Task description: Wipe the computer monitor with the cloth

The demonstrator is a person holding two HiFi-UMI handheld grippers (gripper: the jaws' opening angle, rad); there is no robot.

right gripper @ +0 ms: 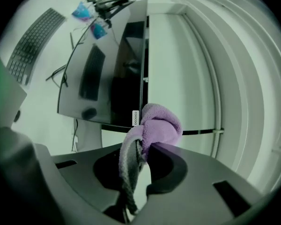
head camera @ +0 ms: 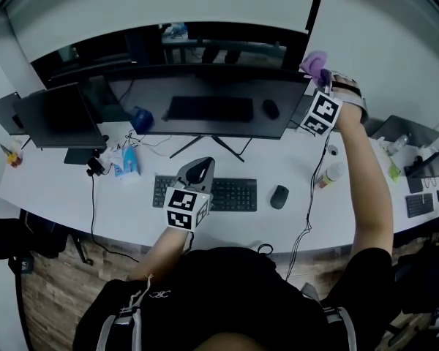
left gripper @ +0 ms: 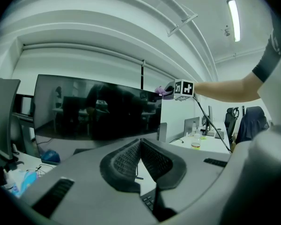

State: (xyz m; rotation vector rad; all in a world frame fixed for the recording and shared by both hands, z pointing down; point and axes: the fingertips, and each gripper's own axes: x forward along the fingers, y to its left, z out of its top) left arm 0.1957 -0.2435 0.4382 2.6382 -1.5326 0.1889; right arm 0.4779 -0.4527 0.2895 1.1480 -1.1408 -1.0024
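Right tool (right gripper: 143, 148) pinches a bunched, fuzzy purple cloth (right gripper: 161, 125) beside the monitor (right gripper: 103, 78).

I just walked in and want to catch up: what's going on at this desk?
A person has a gripper in each hand. The right gripper is shut on a purple cloth and holds it up at the top right corner of the monitor. Whether the cloth touches the screen is unclear. The left gripper is shut and empty, held low over the keyboard.

Two claws (head camera: 200, 168) (head camera: 323, 77), one cloth (head camera: 314, 61)
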